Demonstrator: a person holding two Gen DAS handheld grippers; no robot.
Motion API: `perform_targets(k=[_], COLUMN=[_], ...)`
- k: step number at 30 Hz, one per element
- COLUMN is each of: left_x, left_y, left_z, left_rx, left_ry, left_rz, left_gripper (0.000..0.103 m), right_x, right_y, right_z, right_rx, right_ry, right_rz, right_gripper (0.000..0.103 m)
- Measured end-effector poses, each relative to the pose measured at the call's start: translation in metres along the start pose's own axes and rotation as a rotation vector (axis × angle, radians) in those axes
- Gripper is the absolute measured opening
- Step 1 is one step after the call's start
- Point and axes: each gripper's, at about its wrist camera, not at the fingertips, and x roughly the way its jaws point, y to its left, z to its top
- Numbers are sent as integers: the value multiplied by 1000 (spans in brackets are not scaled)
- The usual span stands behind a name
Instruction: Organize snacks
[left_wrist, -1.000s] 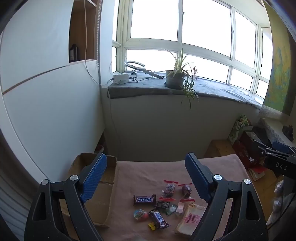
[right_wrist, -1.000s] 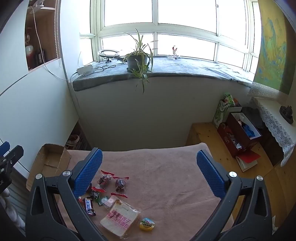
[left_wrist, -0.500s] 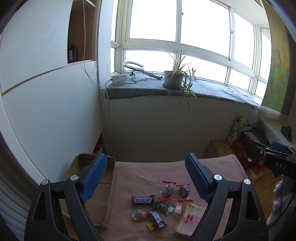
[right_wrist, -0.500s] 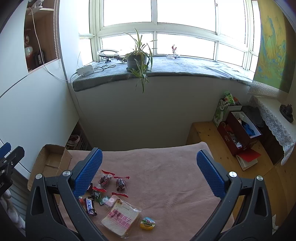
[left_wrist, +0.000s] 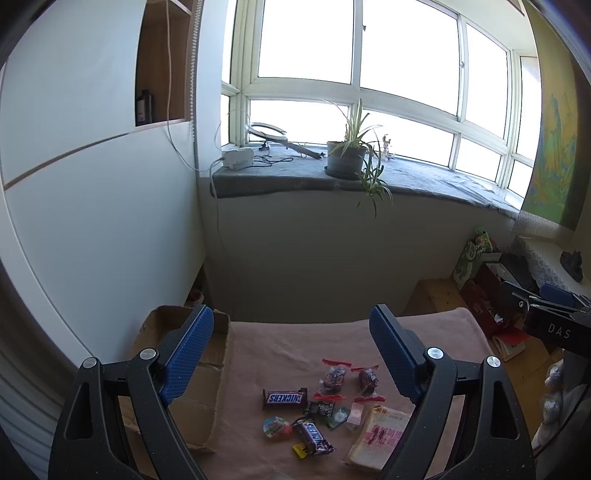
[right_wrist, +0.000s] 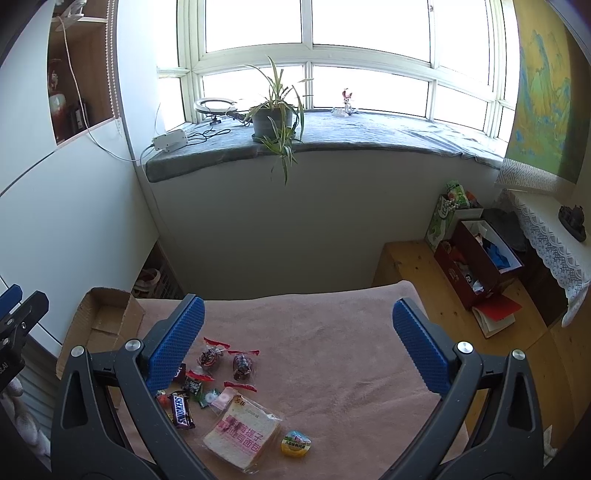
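Cardboard box (left_wrist: 199, 376) sits open at the left edge of the table, on the pink cloth (right_wrist: 332, 350); probably the drop target, looks empty from here. Snacks are clustered just right of it, near the front edge.

Handling, left to right:
- Snickers bar (left_wrist: 284, 398), flat on the cloth: light, fairly stiff, slick wrapper. Pinch across the short width, mid-length.
- Second Snickers (left_wrist: 314, 437), angled, with a small yellow candy touching its near end. Same grip; avoid snagging the yellow one.
- Round foil-top cup (left_wrist: 276, 428): rigid rim, grip across the diameter.
- Two red-tied candy pouches (left_wrist: 336, 374): light, crinkly, squashy. Take the body, not the twisted top.
- Small loose sweets between the bars and the bread: tiny, will slide.
- Bagged bread slice (right_wrist: 242, 430), clear bag with pink print: soft, crushes easily. Light pinch at a bag edge.
- Yellow-green round cup (right_wrist: 295, 443), just right of the bread.

Left gripper (left_wrist: 291, 354): jaws wide apart, holding nothing, above the cluster. Right gripper (right_wrist: 295, 345): likewise spread wide and empty, over the cloth right of the snacks.
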Motion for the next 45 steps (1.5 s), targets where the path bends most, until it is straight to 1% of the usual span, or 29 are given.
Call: perform_targets(k=[34,45], left_x=[0,5], left_y=[1,-1], left_z=[2,0], left_rx=[-2,1], left_ry=[3,26], left_rz=[-9,-37], left_gripper=[87,87], right_x=[5,9], right_y=[0,-2], right_z=[-8,-9], right_rx=[0,4], right_ry=[15,35], right_rz=[3,2], right_gripper=[103,103])
